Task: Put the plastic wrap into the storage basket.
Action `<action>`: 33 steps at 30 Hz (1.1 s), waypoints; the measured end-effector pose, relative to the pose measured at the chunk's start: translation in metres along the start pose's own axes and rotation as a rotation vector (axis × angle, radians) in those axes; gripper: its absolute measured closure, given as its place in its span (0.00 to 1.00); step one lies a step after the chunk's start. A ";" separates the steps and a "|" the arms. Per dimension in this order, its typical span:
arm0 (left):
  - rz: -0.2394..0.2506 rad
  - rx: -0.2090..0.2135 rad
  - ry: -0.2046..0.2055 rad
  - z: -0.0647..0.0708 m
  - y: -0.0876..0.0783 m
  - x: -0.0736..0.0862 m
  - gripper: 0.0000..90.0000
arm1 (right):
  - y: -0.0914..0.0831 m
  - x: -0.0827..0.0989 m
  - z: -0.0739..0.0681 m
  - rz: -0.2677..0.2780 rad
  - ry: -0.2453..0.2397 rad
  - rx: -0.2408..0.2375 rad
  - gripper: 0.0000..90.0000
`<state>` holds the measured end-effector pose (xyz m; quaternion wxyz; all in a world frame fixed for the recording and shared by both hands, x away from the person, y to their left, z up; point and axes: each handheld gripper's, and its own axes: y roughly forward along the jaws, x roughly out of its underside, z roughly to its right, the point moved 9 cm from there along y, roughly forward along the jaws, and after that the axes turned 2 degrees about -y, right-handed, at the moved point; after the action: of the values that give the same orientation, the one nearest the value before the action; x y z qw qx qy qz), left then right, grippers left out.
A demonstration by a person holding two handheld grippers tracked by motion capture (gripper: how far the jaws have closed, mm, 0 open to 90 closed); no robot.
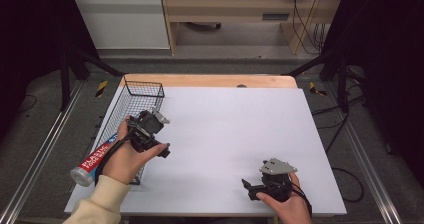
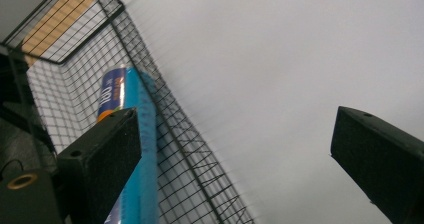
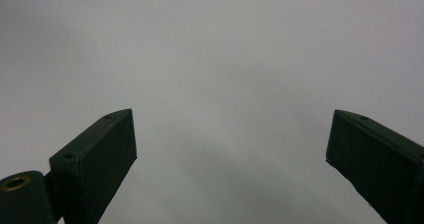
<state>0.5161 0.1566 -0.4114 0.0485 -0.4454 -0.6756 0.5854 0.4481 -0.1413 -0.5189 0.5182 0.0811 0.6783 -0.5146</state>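
Holding one roll [image 1: 93,163], one wire basket [image 1: 131,105]; two claws gape.

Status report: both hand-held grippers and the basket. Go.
Left hand-held gripper open, over basket edge. Right hand-held gripper open, empty, near edge. Food-bag box lying in wire basket. Nothing in the way.

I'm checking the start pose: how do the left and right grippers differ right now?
The left gripper is beside the wire basket holding a food-bag box; the right gripper sits over bare white table near the front edge. Both are open and hold nothing.
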 end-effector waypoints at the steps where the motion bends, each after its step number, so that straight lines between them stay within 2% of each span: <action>1: 0.008 0.003 0.006 0.004 0.000 -0.002 0.07 | 0.000 0.000 0.000 0.000 -0.001 0.000 0.07; 7: 0.031 0.043 0.046 0.031 0.008 -0.006 0.07 | 0.000 0.000 0.000 -0.002 -0.002 0.002 0.07; 9: 0.038 0.062 0.049 0.041 0.013 -0.007 0.07 | 0.000 0.001 0.001 0.000 -0.010 0.005 0.07; 11: 0.050 0.077 0.052 0.050 0.018 -0.008 0.07 | -0.001 0.001 -0.001 -0.007 0.009 -0.006 0.07; 14: 0.064 0.103 0.060 0.064 0.027 -0.008 0.07 | 0.000 0.001 0.001 -0.001 -0.006 0.004 0.07; 19: 0.095 0.129 0.075 0.084 0.039 -0.009 0.07 | -0.001 0.001 0.001 -0.002 -0.003 0.006 0.07; 27: 0.170 0.182 0.055 0.106 0.054 -0.008 0.07 | -0.001 0.001 0.001 -0.003 -0.005 0.009 0.07; 33: 0.247 0.194 0.038 0.112 0.063 -0.005 0.07 | -0.001 0.001 0.002 -0.002 -0.005 0.012 0.07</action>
<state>0.4876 0.0644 -0.4966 0.0318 -0.5292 -0.5551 0.6409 0.4482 -0.1432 -0.5188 0.5188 0.0821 0.6741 -0.5193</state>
